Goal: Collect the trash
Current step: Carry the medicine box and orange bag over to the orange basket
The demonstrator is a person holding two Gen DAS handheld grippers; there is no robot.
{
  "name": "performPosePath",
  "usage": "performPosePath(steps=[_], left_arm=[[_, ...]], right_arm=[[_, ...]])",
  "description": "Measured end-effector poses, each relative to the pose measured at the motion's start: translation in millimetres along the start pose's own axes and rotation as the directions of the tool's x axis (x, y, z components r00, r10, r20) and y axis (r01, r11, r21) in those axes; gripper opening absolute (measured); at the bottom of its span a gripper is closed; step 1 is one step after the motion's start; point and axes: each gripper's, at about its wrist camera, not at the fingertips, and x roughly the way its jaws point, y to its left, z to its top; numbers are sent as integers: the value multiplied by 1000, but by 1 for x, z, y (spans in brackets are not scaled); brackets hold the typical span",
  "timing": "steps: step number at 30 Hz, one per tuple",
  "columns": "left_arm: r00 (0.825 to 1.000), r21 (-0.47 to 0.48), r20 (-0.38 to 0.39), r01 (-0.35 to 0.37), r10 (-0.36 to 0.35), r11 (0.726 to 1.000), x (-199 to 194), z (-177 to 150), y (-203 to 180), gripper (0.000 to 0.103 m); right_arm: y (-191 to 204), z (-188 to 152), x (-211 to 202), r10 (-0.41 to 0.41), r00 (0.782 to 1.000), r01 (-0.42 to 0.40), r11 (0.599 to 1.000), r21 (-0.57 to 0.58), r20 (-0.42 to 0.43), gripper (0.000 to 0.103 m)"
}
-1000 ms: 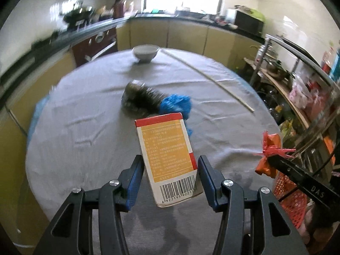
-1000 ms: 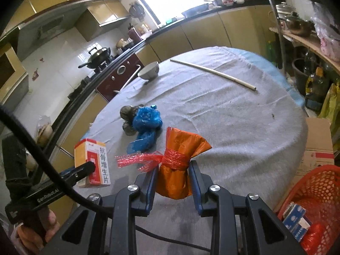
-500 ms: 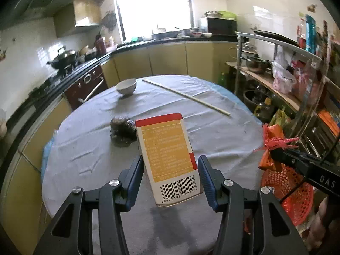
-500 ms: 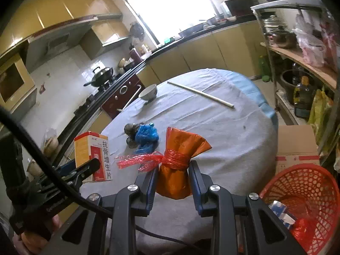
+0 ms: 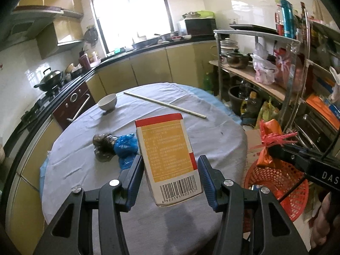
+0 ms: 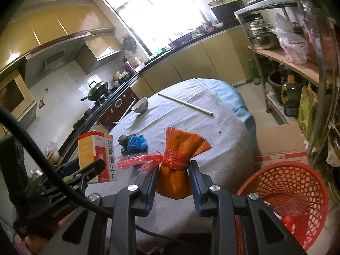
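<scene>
Orange-and-red cardboard medicine box (image 5: 167, 159) is pinched in the left gripper (image 5: 170, 180) jaws; the right gripper (image 6: 173, 182) jaws clamp the orange tied plastic bag (image 6: 176, 170), both likely bound for the red mesh plastic basket (image 6: 297, 193).

left gripper (image 5: 171, 170) clamped on something, tilted downward; right gripper (image 6: 173, 180) likewise clamped, angled down, both raised side by side

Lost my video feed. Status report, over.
Left gripper shut on medicine box. Right gripper shut on orange bag. Red basket beside table, path clear.
</scene>
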Motion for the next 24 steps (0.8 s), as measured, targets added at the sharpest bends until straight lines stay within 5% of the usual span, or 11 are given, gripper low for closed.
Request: performPosePath(steps=[16,24], left_arm=[[999,80,-5,35,-35,996,1,9,-49,54],[990,104,-29,137,-135,985,3,7,-71,54]], right_arm=[[-40,3,-35,-38,998,35,998,55,49,31],[-71,-2,-62,-103,992,96,991,98,73,31]])
